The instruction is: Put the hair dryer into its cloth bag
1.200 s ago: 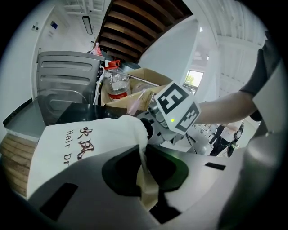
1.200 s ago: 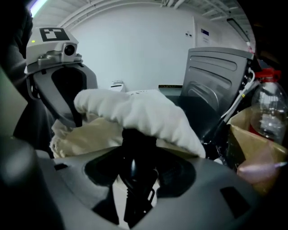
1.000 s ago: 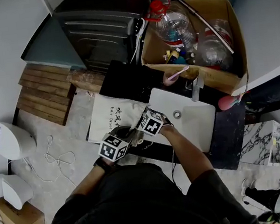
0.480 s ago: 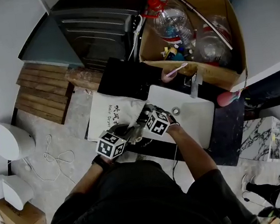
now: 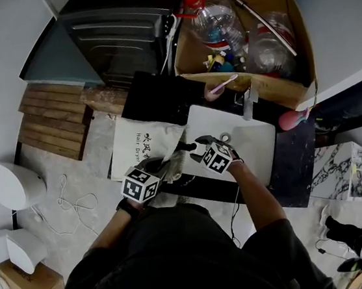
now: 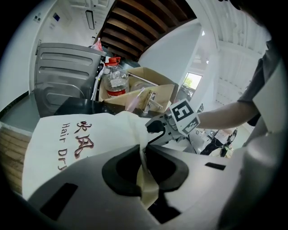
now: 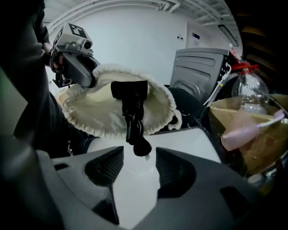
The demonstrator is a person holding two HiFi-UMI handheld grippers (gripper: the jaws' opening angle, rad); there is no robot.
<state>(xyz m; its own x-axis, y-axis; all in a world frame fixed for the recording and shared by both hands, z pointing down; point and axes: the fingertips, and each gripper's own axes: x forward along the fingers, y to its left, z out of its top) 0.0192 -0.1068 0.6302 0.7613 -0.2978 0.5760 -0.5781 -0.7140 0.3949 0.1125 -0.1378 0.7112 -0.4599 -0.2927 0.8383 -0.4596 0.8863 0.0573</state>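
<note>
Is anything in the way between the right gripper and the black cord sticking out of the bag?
Nothing visible. The right gripper, jaws apart and empty though just closing slightly, faces the black cord hanging from the cloth bag's mouth directly.

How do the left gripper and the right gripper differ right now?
The left gripper is shut on the cloth bag, pinching its rim. The right gripper is open, its jaws just closing slightly and gripping nothing. The black cord hangs at its tips. Both are at the bag's mouth.
</note>
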